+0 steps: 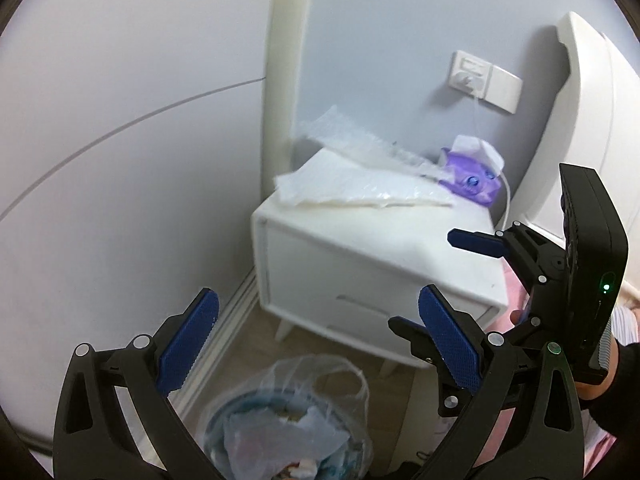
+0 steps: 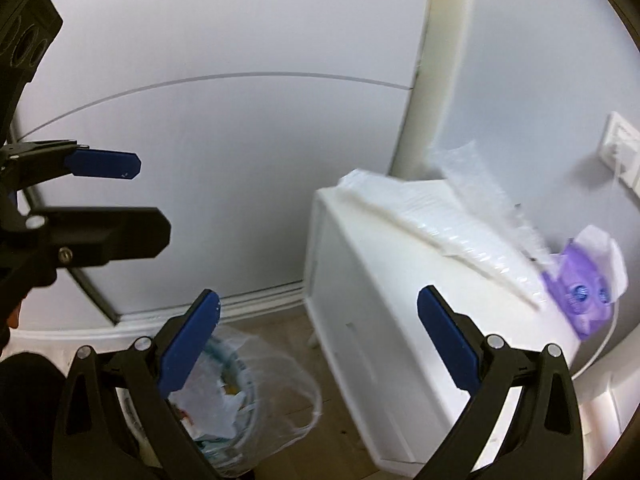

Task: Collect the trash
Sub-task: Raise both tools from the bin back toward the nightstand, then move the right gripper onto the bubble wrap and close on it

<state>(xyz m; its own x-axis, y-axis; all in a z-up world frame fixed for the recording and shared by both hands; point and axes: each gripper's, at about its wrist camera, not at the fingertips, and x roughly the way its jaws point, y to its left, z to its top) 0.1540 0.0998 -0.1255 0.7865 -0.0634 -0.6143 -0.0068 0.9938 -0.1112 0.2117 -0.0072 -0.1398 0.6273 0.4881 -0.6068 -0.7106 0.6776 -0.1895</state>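
Observation:
Crumpled clear bubble wrap and plastic packaging lie on top of a white nightstand. Beside the nightstand on the floor stands a trash bin lined with a clear bag and holding several scraps. My left gripper hangs open above the bin with nothing between its fingers. My right gripper is open too, empty, in front of the nightstand and short of the packaging.
A purple tissue pack sits at the nightstand's back corner. Behind it are a wall outlet with a white cable, a white pipe in the corner, and a white headboard with pink bedding on the right.

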